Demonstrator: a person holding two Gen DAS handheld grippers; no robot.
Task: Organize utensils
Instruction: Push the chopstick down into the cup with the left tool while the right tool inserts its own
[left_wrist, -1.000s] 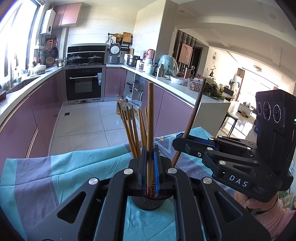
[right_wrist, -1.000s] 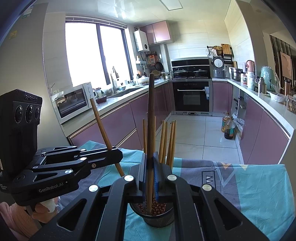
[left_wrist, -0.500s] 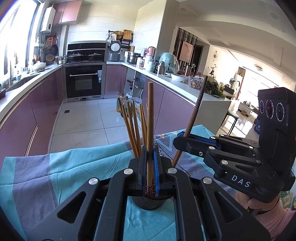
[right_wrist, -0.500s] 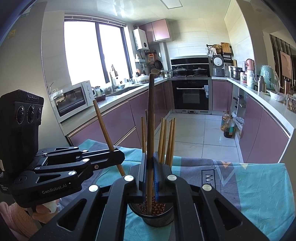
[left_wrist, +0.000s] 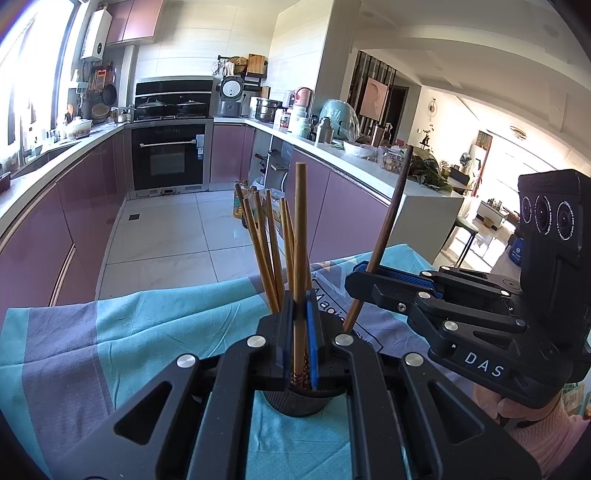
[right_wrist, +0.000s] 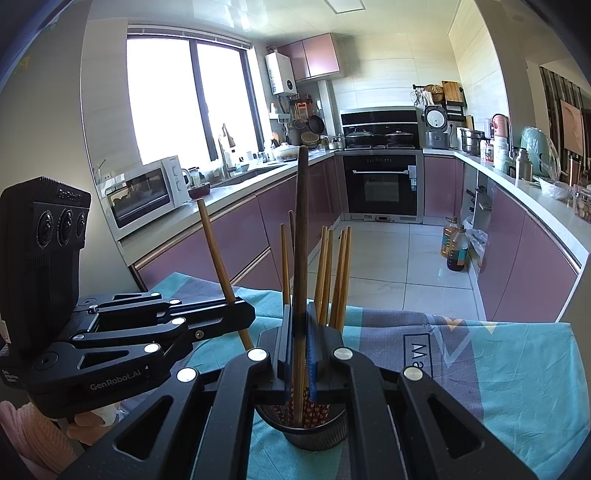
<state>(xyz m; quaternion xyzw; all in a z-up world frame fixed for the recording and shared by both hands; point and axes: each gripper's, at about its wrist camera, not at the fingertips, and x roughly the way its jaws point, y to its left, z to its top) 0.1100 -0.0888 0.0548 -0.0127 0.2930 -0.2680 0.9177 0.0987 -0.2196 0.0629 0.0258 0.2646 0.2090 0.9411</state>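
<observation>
Now both grippers stand over the black holder cup, each clamped on one chopstick, so the step in hand looks like the drop-in: two sticks being lowered into a cup that already carries a fan of light wooden chopsticks.

To the left of the cup, the left gripper has its jaws pressed tight on a light wooden chopstick, held near upright. The patterned lower end of that stick is right at the cup's mouth, and whether it has gone past the rim I cannot tell. To the right of the cup, the right gripper is likewise closed hard on a darker chopstick, whose lower end seems to reach down inside the cup among the patterned tips.

Judging from this, the next move calls for lowering each stick until its tip is well within the rim, then easing the jaws apart and lifting straight up, so the pads do not drag the stick back out.

Room is tight above the cup: the two tools sit close together, and the standing sticks lean outward toward both. The cup sits on a teal and grey cloth, and beyond the cup the cloth's far edge drops off to the kitchen floor, so a sideways nudge might tip it that way.
</observation>
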